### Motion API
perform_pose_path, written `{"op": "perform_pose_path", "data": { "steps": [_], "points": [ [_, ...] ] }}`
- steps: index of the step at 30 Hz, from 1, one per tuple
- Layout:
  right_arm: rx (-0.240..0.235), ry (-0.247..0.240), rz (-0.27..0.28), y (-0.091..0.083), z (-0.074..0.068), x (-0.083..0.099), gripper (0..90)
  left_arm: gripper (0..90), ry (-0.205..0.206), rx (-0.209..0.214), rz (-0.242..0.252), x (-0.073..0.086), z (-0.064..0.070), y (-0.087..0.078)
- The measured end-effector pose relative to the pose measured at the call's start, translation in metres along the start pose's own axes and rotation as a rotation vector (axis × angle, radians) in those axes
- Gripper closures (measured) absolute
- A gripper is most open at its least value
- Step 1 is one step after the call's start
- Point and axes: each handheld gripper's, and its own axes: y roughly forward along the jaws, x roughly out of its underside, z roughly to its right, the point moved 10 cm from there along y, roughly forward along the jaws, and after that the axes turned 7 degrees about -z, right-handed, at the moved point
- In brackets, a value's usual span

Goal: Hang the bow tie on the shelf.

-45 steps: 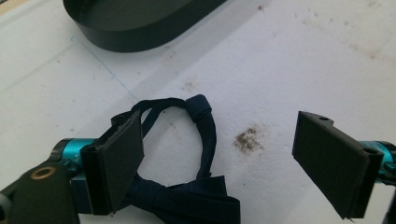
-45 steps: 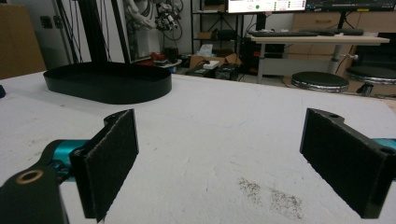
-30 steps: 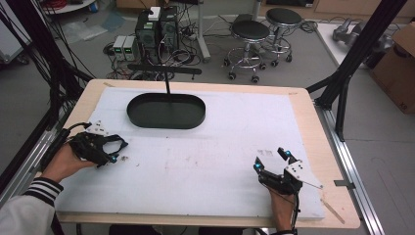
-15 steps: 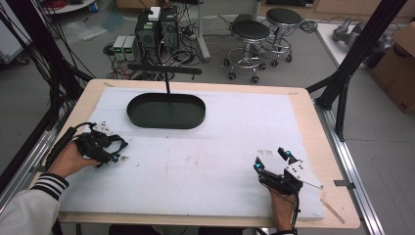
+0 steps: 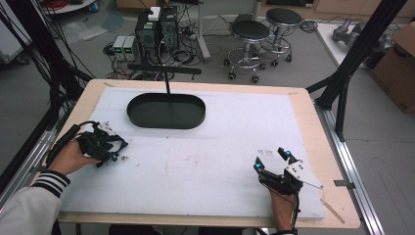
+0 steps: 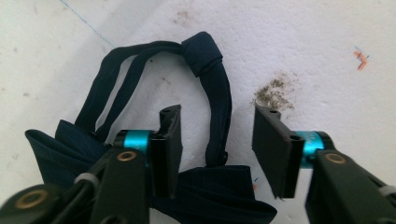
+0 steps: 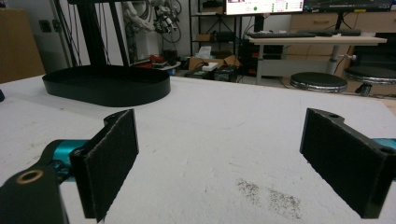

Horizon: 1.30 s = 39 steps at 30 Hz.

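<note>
Two grippers low over white mat (image 5: 210, 161). Left gripper (image 6: 217, 135) shifted further left, spread astride dark strap (image 6: 219, 107); likely about to pinch. Right gripper (image 7: 219, 158) unmoved, spread, empty.

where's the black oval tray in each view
High view: black oval tray at upper centre-left on the white mat.
Left gripper view: I can't find it here.
Right gripper view: tray at upper left, beyond the open claw.
Shared landmark: the white mat.

Both grippers: black jaws with flat dark pads, teal collars, brass-coloured screws. Right gripper (image 5: 272, 160) carries a grey triangular plate. Left sleeve (image 5: 29, 209): white, black-striped cuff.
</note>
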Motion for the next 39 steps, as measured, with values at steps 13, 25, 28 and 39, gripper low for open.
{"op": "perform_pose_path", "data": {
  "steps": [13, 25, 28, 39],
  "points": [
    [0.001, -0.003, 0.004, 0.0, 0.001, 0.0, 10.5, 67.7, -0.019, 0.003, -0.042, 0.003, -0.001, 0.005],
    [0.001, -0.001, 0.004, 0.0, 0.001, 0.0, 10.5, 83.8, -0.04, -0.019, 0.0, 0.002, -0.007, 0.002],
    [0.001, -0.001, 0.004, 0.0, 0.0, 0.0, 10.5, 84.6, -0.046, -0.024, 0.024, 0.002, -0.008, 0.0],
    [0.002, -0.002, 0.005, 0.0, 0.001, 0.0, 10.5, 85.3, -0.066, -0.077, 0.146, -0.005, -0.014, -0.015]
  ]
}}
